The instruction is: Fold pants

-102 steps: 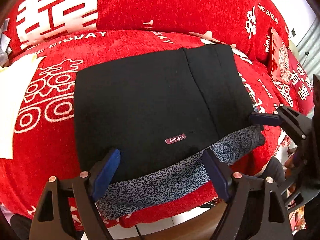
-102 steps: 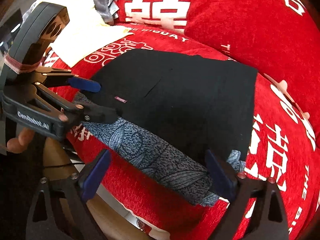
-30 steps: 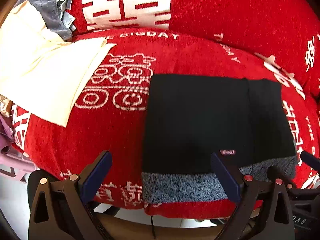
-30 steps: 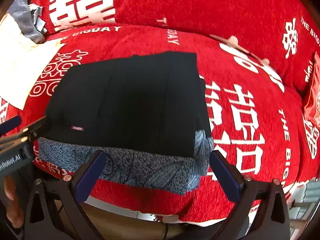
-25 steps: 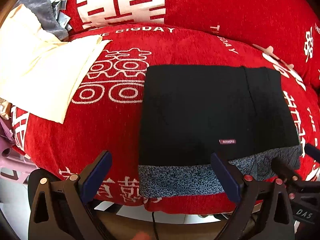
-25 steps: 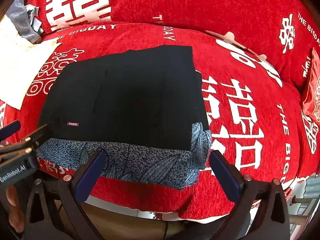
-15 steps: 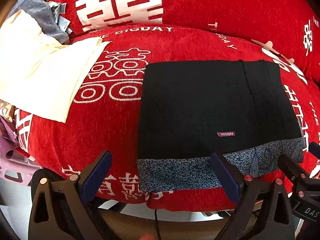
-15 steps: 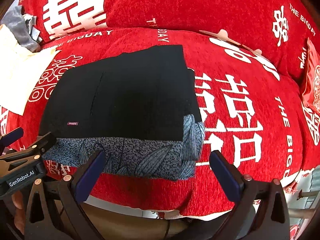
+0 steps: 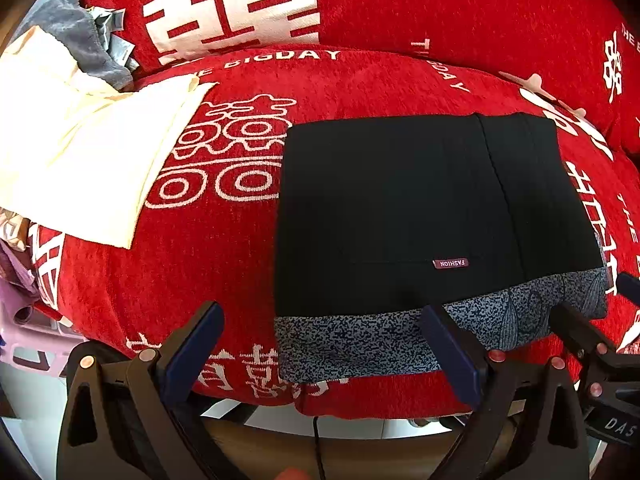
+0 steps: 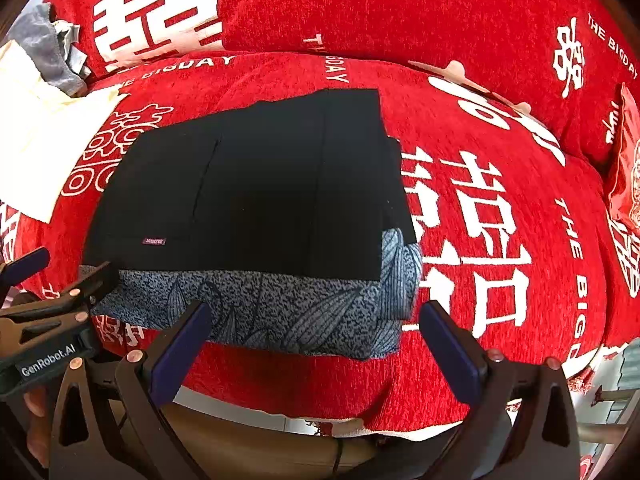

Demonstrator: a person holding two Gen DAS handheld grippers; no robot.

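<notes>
A sofa seat cushion [image 9: 360,80] covered in red chenille-like fabric with white woven characters forms the work surface; a back cushion [image 10: 400,8] of the same fabric rises behind it.

Nearest the cameras, the left gripper [image 9: 320,344] is held with its fingers spread wide and nothing between them, and the right gripper [image 10: 314,338] is likewise spread and empty. Compared with the views of 3.4 s ago, both grippers have been drawn back from the near edge of the cloth, and the wrinkled near band has been flattened. The pants [image 9: 420,208] are no longer gripped by either tool. From this it is judged that the fold is finished or nearly so, and that only a final check of alignment remains.

The pants are located on the seat cushion, close to its near edge, as a compact rectangular packet. Along the near edge a band of blue-grey lining [image 10: 260,300] with a speckled leaf print is exposed; at the right corner it curls slightly upward. Beyond it, the matte black outer cloth lies smooth, marked by straight seams and a small woven label [image 9: 451,263].

Farther left, well apart from the pants, a cream cloth [image 9: 80,152] lies flat, and behind it a crumpled grey garment [image 9: 84,48] is seen.
</notes>
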